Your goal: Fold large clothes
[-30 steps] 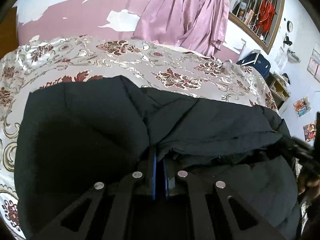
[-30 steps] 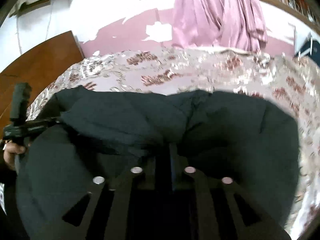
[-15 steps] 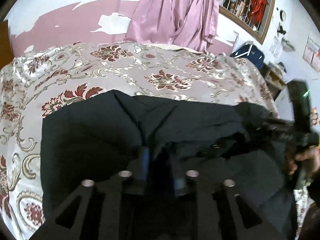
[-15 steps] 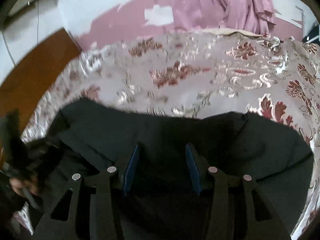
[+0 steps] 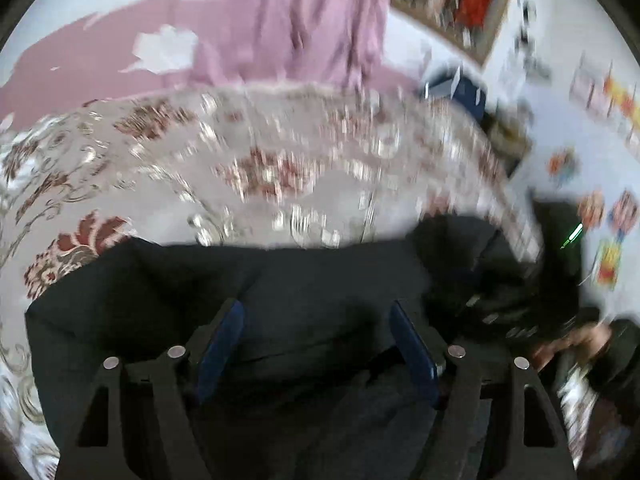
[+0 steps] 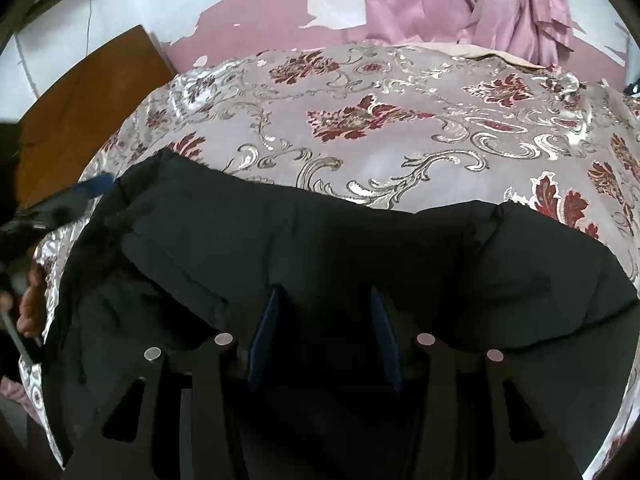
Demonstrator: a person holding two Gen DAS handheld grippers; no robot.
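Plainly, no brand, label or legible writing shows anywhere — the coloured posters (image 5: 608,216) on the white wall at the right of the left wrist view are too blurred to read. A dark padded jacket (image 6: 320,248) lies folded on the bed's bedspread (image 6: 400,128), a shiny grey-pink cloth with dark red flowers and silver scrolls, filling the lower half of both views. In the left wrist view the left tool (image 5: 316,308) hangs over the jacket with its blue pads apart and its jaws opening; dark cloth lies under and between them, but the pads do not press on it. In the right wrist view the right tool (image 6: 326,294) also stands with its pads apart above the jacket, nothing clamped. At the left edge of that view a hand (image 6: 30,300) grips the other tool's handle. Behind the bed the wall (image 6: 248,12) is pink with white patches where paint has peeled; a pink satin curtain (image 6: 464,0) hangs at the upper right, and a brown wooden board (image 6: 88,92) — perhaps a headboard — stands at the upper left.
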